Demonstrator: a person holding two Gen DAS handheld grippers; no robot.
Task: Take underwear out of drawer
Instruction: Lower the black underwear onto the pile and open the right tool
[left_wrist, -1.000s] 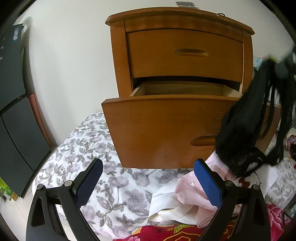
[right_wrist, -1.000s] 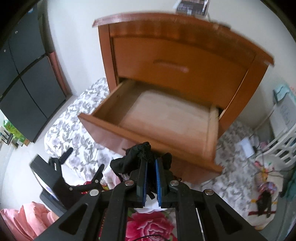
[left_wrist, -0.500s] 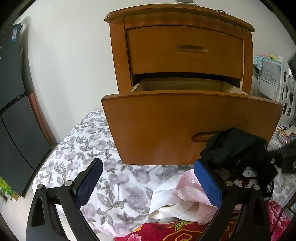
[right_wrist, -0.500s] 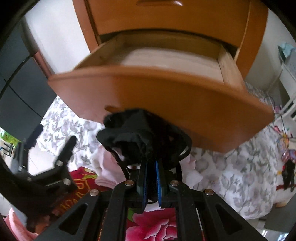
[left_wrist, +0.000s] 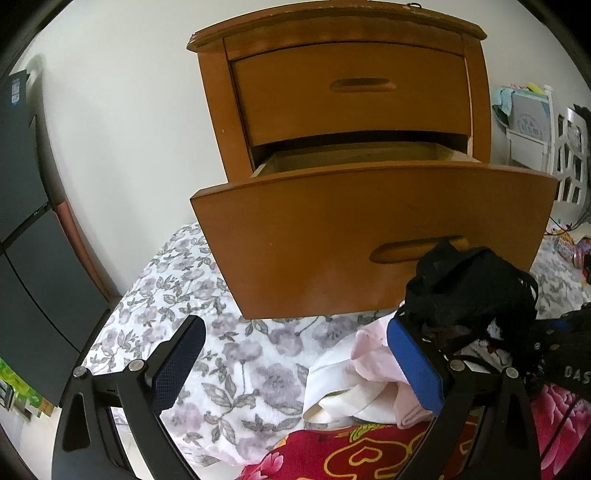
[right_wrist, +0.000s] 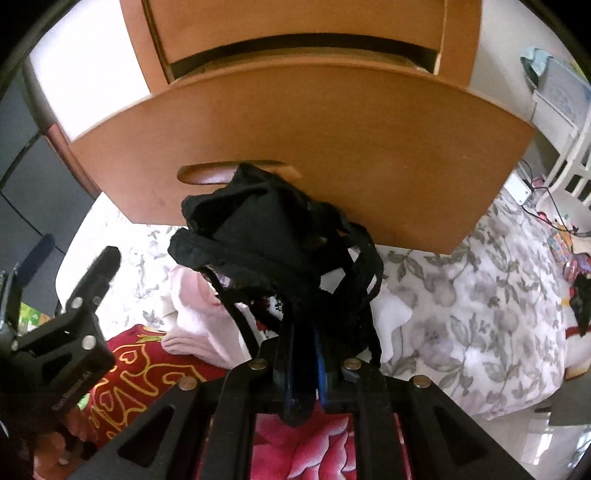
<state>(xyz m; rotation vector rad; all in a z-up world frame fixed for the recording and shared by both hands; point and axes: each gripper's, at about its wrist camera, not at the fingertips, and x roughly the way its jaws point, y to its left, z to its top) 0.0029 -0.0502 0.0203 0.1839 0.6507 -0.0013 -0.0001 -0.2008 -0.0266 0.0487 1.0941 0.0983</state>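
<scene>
The black underwear hangs bunched in front of the pulled-out lower drawer, its straps trailing down over a pink garment. My right gripper points steeply down and still pinches the black fabric between its pads, while its jaws are opening slightly. In the left wrist view the underwear sits just past the right finger of my left gripper, which is open wide and holds nothing. What I can see inside the drawer is bare wood.
The wooden nightstand stands on a floral sheet. A white cloth lies beside the pink garment, with a red flowered blanket nearest me. A dark cabinet is at the left and a white rack at the right.
My right gripper came down with the black underwear from above the open drawer to in front of the drawer face. The left gripper stayed put and open.
</scene>
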